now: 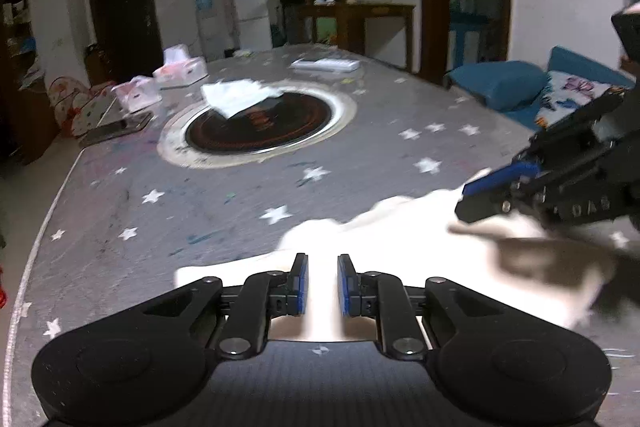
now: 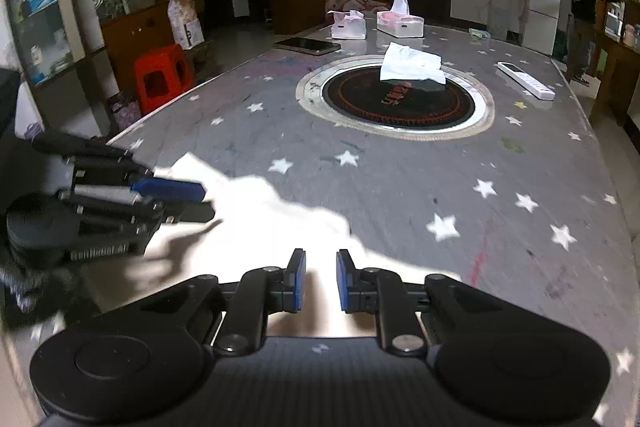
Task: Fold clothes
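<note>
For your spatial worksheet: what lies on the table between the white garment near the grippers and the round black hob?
Only bare star-print tablecloth lies between garment and hob, seen in both wrist views.

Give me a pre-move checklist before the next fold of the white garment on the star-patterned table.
1. Left gripper has white garment between its pads: ok, though actual pinch: cannot tell.
2. Right gripper likewise over the garment: ok; pinch: cannot tell.
3. Garment lying flat: not ok, far edge looks rumpled.
4. Table bare just beyond the garment: ok.
5. White cloth on the round dark inset is well away: ok.
6. Picture sharpness: not ok, blurred.
</note>
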The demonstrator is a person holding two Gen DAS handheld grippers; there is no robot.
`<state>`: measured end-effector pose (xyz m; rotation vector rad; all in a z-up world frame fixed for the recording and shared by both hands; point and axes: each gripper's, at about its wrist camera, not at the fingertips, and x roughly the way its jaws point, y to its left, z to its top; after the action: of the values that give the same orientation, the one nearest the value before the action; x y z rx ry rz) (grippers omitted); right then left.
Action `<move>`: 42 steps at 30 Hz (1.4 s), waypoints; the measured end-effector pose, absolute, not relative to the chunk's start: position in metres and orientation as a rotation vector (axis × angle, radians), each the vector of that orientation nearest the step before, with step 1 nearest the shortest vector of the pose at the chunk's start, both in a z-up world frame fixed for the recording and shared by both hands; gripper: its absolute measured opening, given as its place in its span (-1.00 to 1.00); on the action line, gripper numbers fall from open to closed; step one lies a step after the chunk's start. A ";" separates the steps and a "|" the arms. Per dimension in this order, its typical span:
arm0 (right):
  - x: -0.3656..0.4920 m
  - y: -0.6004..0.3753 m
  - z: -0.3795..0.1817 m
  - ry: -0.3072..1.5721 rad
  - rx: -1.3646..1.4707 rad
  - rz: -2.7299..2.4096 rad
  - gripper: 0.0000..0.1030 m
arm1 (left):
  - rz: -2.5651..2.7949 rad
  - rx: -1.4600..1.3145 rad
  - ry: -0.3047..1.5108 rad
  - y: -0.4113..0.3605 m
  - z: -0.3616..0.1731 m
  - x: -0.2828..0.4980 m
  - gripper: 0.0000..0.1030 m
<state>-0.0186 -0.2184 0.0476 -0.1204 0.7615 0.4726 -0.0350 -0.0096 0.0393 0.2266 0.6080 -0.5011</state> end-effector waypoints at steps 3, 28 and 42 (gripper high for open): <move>-0.046 -0.219 0.050 0.745 -0.153 0.493 -0.71 | -0.544 0.219 0.597 -0.018 0.040 -0.052 -0.65; -0.029 -0.276 0.023 0.774 0.047 0.360 -0.67 | -0.750 0.276 0.576 -0.085 0.027 -0.091 -0.65; -0.021 -0.264 0.016 0.743 -0.033 0.330 -0.91 | -0.787 0.250 0.596 -0.091 0.017 -0.088 -0.66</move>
<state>-0.0213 -0.2644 0.0159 -0.0331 0.7433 0.3304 -0.0876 -0.0905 0.0175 0.2502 0.5959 -0.7869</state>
